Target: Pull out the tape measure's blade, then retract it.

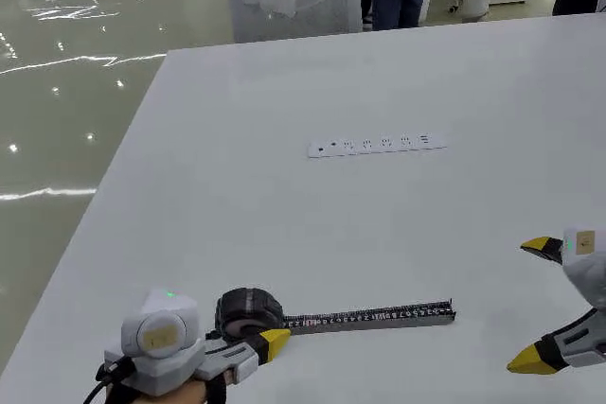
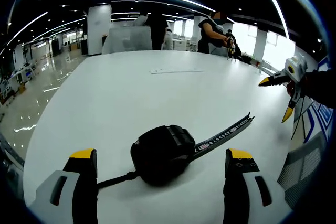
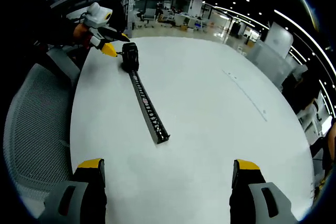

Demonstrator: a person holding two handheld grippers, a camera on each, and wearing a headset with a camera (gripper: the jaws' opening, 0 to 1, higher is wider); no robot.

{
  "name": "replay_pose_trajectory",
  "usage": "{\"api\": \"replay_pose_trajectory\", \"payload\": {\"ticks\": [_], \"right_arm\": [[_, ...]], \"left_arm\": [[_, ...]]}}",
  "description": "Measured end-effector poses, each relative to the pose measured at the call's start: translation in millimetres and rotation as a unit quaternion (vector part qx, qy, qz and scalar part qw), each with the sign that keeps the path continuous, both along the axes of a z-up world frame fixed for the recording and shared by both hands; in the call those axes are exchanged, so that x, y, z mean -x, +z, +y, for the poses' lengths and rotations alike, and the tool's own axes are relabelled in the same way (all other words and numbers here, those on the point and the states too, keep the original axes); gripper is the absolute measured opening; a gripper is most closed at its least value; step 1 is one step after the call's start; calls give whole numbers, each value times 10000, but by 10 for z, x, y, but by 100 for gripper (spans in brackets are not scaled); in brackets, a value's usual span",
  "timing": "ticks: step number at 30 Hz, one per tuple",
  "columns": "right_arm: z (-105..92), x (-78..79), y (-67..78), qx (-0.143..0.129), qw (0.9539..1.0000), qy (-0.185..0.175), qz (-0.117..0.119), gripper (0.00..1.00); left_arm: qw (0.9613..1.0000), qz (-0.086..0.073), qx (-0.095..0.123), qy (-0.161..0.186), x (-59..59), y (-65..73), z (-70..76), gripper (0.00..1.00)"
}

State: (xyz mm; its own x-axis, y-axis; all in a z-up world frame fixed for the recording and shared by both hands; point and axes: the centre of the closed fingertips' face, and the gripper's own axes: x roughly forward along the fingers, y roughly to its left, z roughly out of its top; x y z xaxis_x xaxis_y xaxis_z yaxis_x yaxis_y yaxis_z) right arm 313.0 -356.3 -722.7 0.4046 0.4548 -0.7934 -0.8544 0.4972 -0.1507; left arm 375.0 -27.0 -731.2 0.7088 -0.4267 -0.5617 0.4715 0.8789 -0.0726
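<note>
With the blade drawn out and lying flat on the white table [image 1: 284, 224], the job appears to sit between its two halves, the pull seemingly done and the retraction not yet begun. At about 7 o'clock in the head view, the left gripper [image 2: 161, 154] spreads its yellow-tipped jaws wide around the black tape measure case [image 1: 248, 309]. In the left gripper view there is table showing on both sides of the case, so the claw brackets the case without clamping it, probably placed there to steady the case or reach its release. A thin dark strap [image 2: 113, 181] trails from the case toward the left jaw. From the case the blade [image 1: 374, 315] runs toward 3 o'clock, markings up, and ends at its hook [image 1: 451, 309], which rests on the table with nothing holding it. Straight up from the blade at 12 o'clock, well apart, lies a white power strip [image 1: 376, 145]. At 4 o'clock the right gripper [image 1: 533, 304] hovers just beyond the hook, its claw also spread wide and empty, touching nothing. The right gripper view shows the hook [image 3: 161, 139] ahead of the jaws and between their lines, suggesting that hand is placed to guide the tip home.
</note>
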Motion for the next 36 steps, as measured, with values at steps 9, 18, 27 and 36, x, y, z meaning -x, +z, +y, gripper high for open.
{"api": "replay_pose_trajectory", "payload": {"ticks": [9,18,27,36], "right_arm": [[156,-196,-101,104,9993,346,-15,95],[294,-253,-359,323,9960,822,165,83],[411,-309,-498,250,9946,873,505,62],[490,-275,-566,283,9914,1080,682,38]], "left_arm": [[9992,-249,-79,297,39,-72,47,99],[9987,-293,-88,401,130,-204,72,99],[9989,-207,30,430,135,-312,46,99],[9982,-266,73,540,122,-279,74,99]]}}
